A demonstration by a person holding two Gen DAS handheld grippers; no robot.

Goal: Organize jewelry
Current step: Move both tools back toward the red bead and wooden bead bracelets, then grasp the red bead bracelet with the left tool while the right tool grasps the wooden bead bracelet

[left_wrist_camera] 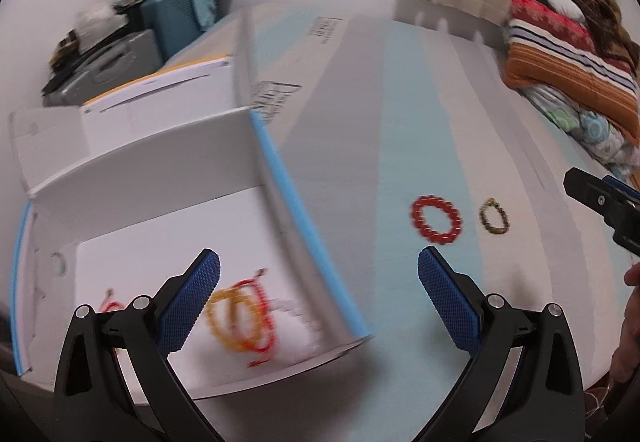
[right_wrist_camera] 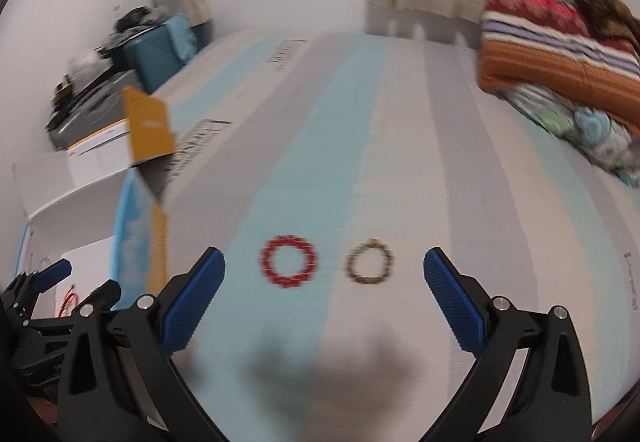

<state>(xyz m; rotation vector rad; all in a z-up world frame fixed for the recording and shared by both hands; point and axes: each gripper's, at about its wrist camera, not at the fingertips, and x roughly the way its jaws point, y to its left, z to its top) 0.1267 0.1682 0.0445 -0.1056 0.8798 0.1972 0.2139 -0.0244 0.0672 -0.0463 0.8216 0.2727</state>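
Note:
A red bead bracelet (left_wrist_camera: pixel 435 220) and a smaller brown-green bead bracelet (left_wrist_camera: pixel 494 216) lie side by side on the striped mattress (left_wrist_camera: pixel 360 122). In the right wrist view the red bracelet (right_wrist_camera: pixel 289 261) and the brown-green bracelet (right_wrist_camera: pixel 370 262) lie just ahead, between the fingers. An open white box (left_wrist_camera: pixel 160 178) holds orange and red bracelets (left_wrist_camera: pixel 240 316) and a small red piece (left_wrist_camera: pixel 110 304). My left gripper (left_wrist_camera: pixel 319 296) is open and empty, over the box's right wall. My right gripper (right_wrist_camera: pixel 324 296) is open and empty above the mattress.
Folded blankets (left_wrist_camera: pixel 568 58) are stacked at the far right of the bed. A teal suitcase (left_wrist_camera: pixel 176 14) and clutter stand by the wall at the far left. An orange box flap (right_wrist_camera: pixel 148 126) stands up left of the right gripper. The other gripper (left_wrist_camera: pixel 604 202) shows at the right edge.

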